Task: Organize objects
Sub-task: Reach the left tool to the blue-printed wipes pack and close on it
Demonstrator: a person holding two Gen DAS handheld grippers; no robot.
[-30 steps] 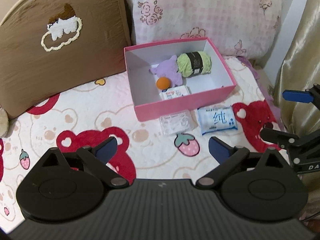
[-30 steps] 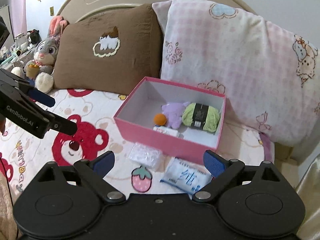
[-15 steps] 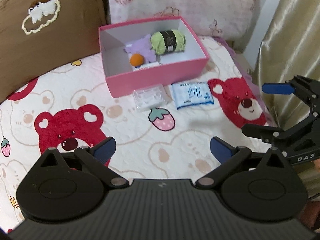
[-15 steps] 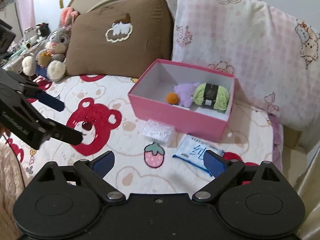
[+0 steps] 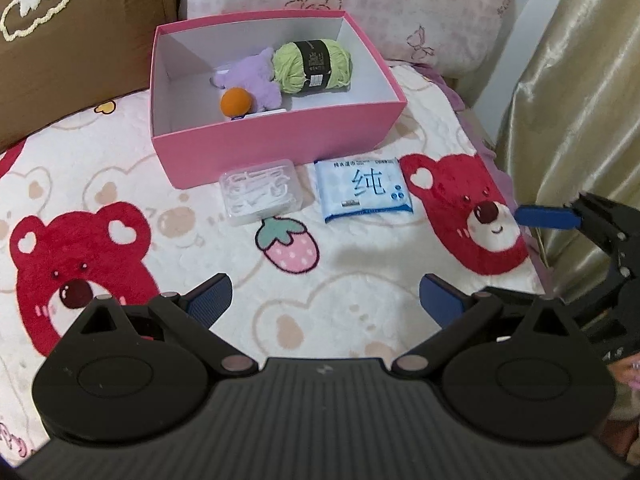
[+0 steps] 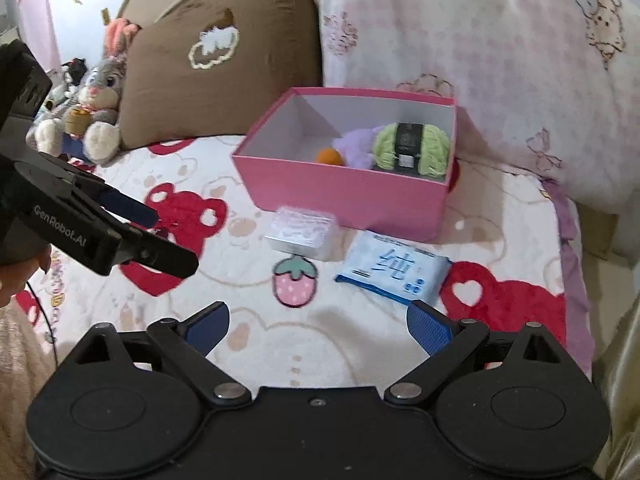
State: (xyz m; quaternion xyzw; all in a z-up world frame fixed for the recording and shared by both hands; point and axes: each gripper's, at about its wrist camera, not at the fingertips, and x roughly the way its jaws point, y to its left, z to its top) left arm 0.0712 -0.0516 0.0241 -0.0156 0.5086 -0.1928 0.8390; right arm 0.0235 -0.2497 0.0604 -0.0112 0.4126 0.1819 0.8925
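The left gripper [image 5: 326,300] hung spread and empty over the bedspread [image 5: 340,264]. Ahead, just beside the pink box [image 5: 280,146] — clear case [image 5: 262,192], then wipes packet [image 5: 364,190]. The right gripper [image 6: 318,328] was likewise spread, holding nothing.

An open pink cardboard box [image 5: 280,148] holds green yarn [image 5: 314,65], a purple plush [image 5: 256,80] and an orange ball [image 5: 237,102]. Just before it lie a clear plastic case [image 5: 261,191] and a blue-white tissue pack [image 5: 363,189].
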